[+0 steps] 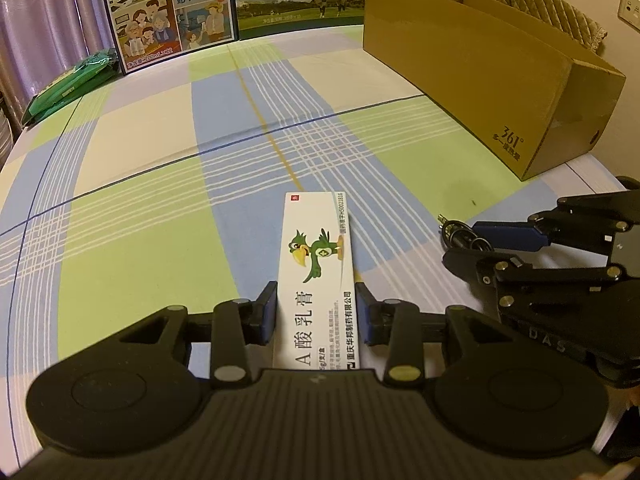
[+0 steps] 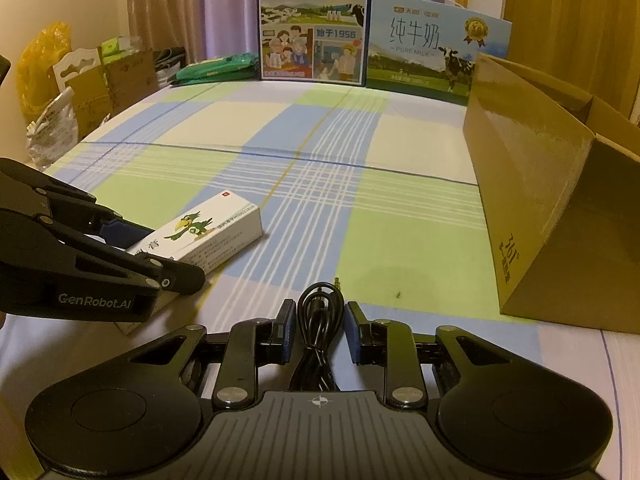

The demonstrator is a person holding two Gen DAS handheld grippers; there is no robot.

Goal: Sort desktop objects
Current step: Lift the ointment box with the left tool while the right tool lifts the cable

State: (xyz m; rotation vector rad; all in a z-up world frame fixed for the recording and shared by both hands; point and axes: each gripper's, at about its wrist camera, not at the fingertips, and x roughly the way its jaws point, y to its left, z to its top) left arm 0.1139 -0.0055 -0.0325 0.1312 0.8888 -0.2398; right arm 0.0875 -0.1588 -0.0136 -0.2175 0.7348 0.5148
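Between the blue pads of the left gripper (image 1: 316, 312) a white ointment box (image 1: 318, 276) is set, its long axis running straight ahead along the fingers and its far end projecting well past the fingertips. Both pads appear pressed to the long sides of the box, so the left gripper is judged to be pinching it; the box lies on the plaid-covered counter (image 1: 140, 168). To the right, a coiled black cable (image 2: 318, 320) is centred between the pads of the right gripper (image 2: 318, 326), its loop pointing forward. A small gap shows on each side, so the right gripper is judged spread about the cable, not yet clamped. Further right, an open cardboard box (image 2: 560, 216) stands on the counter, nearer the right gripper, ahead and to its right.
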